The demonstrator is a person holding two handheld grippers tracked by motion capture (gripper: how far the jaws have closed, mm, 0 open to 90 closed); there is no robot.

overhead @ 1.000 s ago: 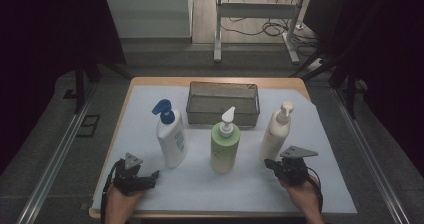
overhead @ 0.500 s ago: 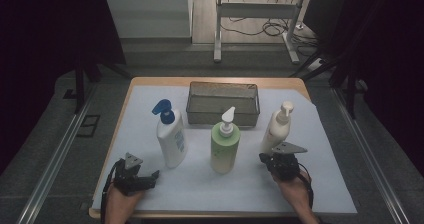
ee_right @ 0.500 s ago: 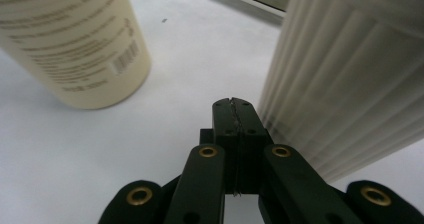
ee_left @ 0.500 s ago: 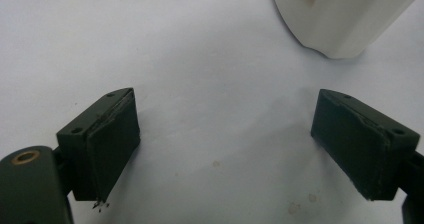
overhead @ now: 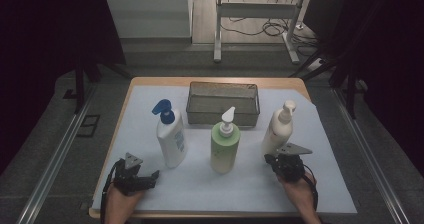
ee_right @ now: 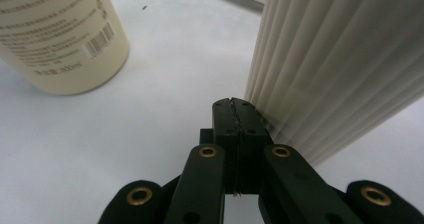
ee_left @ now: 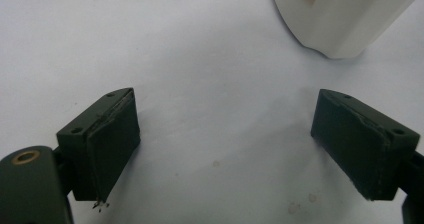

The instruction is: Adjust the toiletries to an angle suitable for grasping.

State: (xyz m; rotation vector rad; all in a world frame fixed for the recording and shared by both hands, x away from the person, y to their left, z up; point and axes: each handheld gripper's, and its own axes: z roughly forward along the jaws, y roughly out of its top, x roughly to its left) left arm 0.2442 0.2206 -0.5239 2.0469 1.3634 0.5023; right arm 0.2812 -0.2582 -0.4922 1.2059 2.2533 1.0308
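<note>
Right gripper (overhead: 281, 162) sits low on the white sheet (overhead: 250, 184), jaws fully closed on nothing, pads pressed flat together in the right gripper view (ee_right: 235, 116). Cream ribbed bottle (overhead: 277, 129) stands upright just ahead of it and to its right; in the right gripper view the ribbed wall (ee_right: 330, 64) is right at the closed tips, and contact is too close to call. Green bottle (overhead: 225, 144) with white pump stands ahead and to the left of this gripper, well apart; its labelled base with barcode shows at upper left in the right gripper view (ee_right: 60, 39).

Left gripper (overhead: 145, 176) rests on the sheet near the front table edge, jaws spread wide, nothing between the pads, bare sheet in the gap in the left gripper view (ee_left: 225, 144). White bottle with blue pump (overhead: 171, 136) stands upright ahead of it, off to its right, not touching; its base corner shows at top right in the left gripper view (ee_left: 340, 14).

Mesh basket (overhead: 223, 115) sits beyond all three bottles, far from both grippers. A hand holds each gripper from the near edge.
</note>
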